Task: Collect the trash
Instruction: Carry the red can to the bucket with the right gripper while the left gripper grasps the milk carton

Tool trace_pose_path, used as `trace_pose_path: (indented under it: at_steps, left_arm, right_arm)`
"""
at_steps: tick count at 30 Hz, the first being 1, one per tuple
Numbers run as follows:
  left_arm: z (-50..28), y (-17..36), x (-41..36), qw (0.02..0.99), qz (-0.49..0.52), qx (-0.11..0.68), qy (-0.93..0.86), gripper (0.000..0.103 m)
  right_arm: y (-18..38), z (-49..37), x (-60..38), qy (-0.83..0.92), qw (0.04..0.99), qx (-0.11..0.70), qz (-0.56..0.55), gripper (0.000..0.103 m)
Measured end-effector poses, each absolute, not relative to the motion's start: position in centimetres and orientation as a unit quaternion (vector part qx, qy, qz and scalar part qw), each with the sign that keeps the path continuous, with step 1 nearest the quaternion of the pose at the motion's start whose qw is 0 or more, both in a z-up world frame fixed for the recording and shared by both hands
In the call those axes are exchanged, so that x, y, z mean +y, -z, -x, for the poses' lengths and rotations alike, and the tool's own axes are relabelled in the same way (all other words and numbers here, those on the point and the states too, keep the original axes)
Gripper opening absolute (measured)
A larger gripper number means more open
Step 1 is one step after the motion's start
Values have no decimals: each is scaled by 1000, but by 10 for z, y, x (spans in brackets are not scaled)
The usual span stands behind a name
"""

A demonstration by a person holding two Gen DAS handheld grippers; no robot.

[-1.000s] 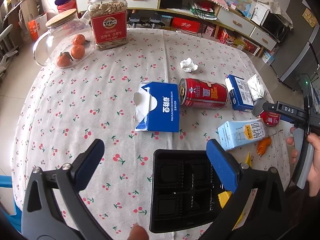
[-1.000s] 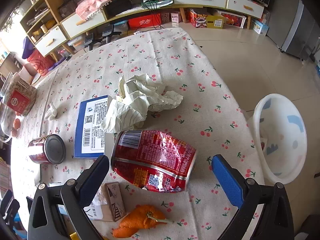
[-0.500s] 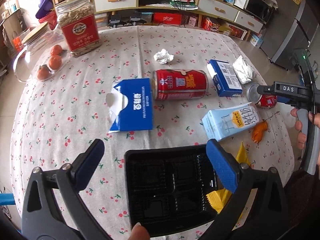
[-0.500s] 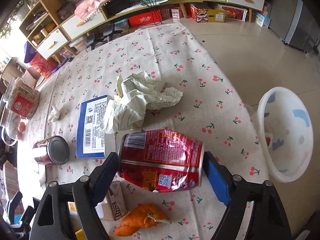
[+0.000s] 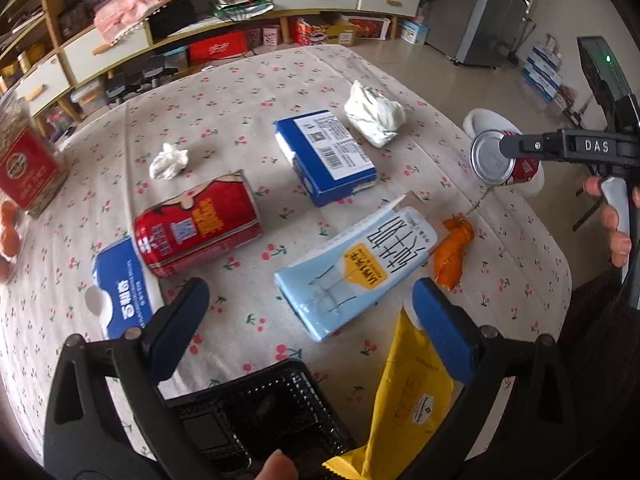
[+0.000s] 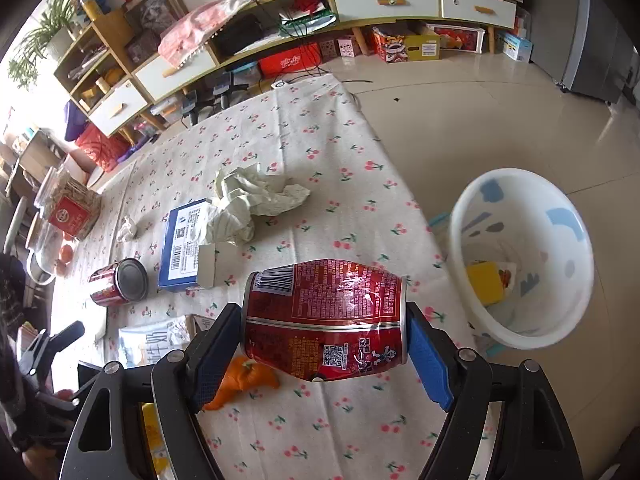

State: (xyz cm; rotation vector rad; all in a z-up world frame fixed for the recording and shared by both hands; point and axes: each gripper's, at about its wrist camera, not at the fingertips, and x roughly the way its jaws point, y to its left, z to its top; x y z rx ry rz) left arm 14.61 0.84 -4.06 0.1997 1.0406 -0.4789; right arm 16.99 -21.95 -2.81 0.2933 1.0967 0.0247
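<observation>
My right gripper [image 6: 324, 354] is shut on a dented red can [image 6: 326, 322] and holds it lifted above the table edge, left of a white basin [image 6: 520, 256] on the floor. The held can also shows in the left wrist view [image 5: 500, 158]. My left gripper [image 5: 310, 320] is open and empty above a light blue milk carton [image 5: 360, 268]. Other trash on the table: a second red can [image 5: 196, 226], a blue box [image 5: 326, 156], crumpled paper [image 5: 374, 114], a small tissue wad [image 5: 168, 160], orange peel [image 5: 452, 252], a yellow wrapper [image 5: 404, 392], a black plastic tray [image 5: 256, 412].
A blue tissue box [image 5: 120, 292] lies at the left. A nut jar [image 5: 24, 164] and oranges [image 5: 8, 220] stand at the far left. The basin holds a yellow item [image 6: 486, 282]. Shelves and drawers line the far wall. The cherry-print tablecloth [image 5: 224, 112] covers the table.
My right gripper closed on the dented can and lifted it off the table. My left gripper swung right, from over the black tray to over the milk carton, still open.
</observation>
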Motion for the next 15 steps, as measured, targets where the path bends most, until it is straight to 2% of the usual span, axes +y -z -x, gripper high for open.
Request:
trace_pose_path:
  at_steps: [4,10,12,15]
  left_arm:
    - [-145,50,-7,822,-124,498,246,101]
    - [-146,60,-12,811,-130,513,250,91]
    - [-147,64,-12,807,-126,519,251,80]
    - [-146,66,-12,805,-123,524,249,68]
  right_arm:
    - [26,-158,-236,-9,845,515,-143,81]
    - [34,-151,-252,0,840,523,-146,81]
    - [35,-149,-256,1,838,525,-149,81]
    - [34,-146,-259,3,838,525,-150,81]
